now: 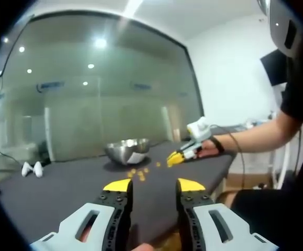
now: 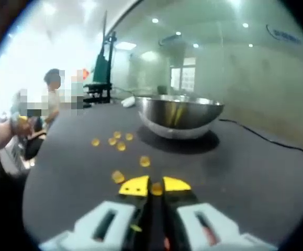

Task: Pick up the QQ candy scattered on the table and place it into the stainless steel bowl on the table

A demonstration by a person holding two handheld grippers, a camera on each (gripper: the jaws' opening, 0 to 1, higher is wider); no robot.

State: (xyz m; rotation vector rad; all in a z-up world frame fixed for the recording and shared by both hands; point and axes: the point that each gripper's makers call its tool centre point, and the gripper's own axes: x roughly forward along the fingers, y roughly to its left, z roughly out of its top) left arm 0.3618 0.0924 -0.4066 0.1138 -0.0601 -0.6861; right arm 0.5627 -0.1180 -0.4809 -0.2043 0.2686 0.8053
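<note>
Several yellow QQ candies (image 1: 138,173) lie scattered on the dark table in front of the stainless steel bowl (image 1: 127,150). In the left gripper view my left gripper (image 1: 154,185) hovers open above the table's near edge, nothing between its yellow tips. My right gripper (image 1: 175,158) comes in from the right, held low at the table beside the candies. In the right gripper view its jaws (image 2: 156,185) are closed on one candy (image 2: 156,190) at table level. More candies (image 2: 118,141) lie ahead, and the bowl (image 2: 178,116) stands behind them.
Two small white objects (image 1: 32,169) sit at the table's far left. A black cable (image 2: 266,139) runs across the table to the right of the bowl. A glass wall stands behind the table. A person's arm (image 1: 256,137) reaches in from the right.
</note>
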